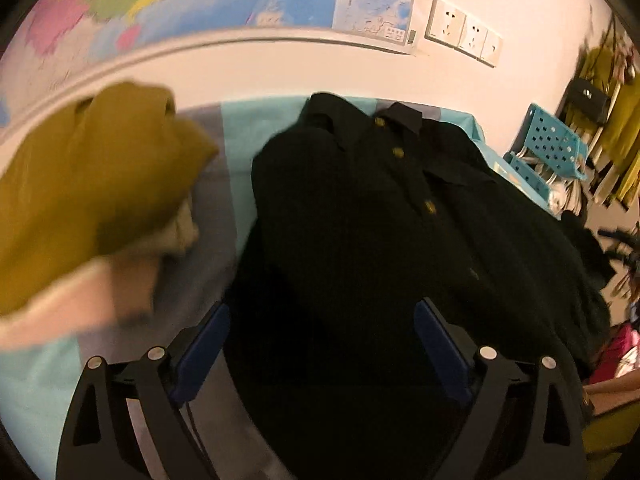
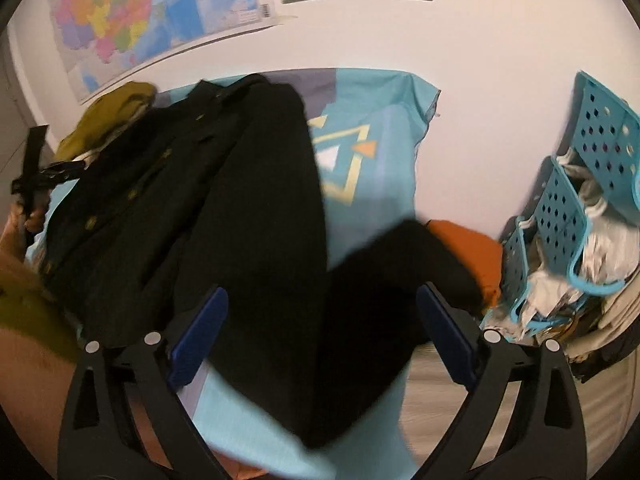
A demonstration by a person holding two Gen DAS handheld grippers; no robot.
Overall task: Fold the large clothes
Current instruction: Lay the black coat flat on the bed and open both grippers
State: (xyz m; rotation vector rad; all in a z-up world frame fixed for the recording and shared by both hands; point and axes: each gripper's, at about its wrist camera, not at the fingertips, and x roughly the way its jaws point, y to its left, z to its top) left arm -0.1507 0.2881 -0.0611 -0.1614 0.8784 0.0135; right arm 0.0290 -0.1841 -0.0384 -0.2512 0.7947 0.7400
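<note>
Black coat (image 1: pixel 360 216) with gold buttons (image 1: pixel 398 152), mustard garment (image 1: pixel 92 176), turquoise sheet (image 2: pixel 384 168)

black coat (image 1: pixel 360 216) covers mid-table, mustard garment pile (image 1: pixel 92 184) blocks its left side, open teal cloth (image 2: pixel 372 152) strip passable right of coat, orange item (image 2: pixel 468 252) and blue perforated rack (image 2: pixel 568 216) crowd far right, wall close behind

The left tool (image 1: pixel 322 344) is held with its blue-padded fingers (image 1: pixel 202 354) spread wide; the right tool (image 2: pixel 322 344) likewise, gripping nothing.
</note>
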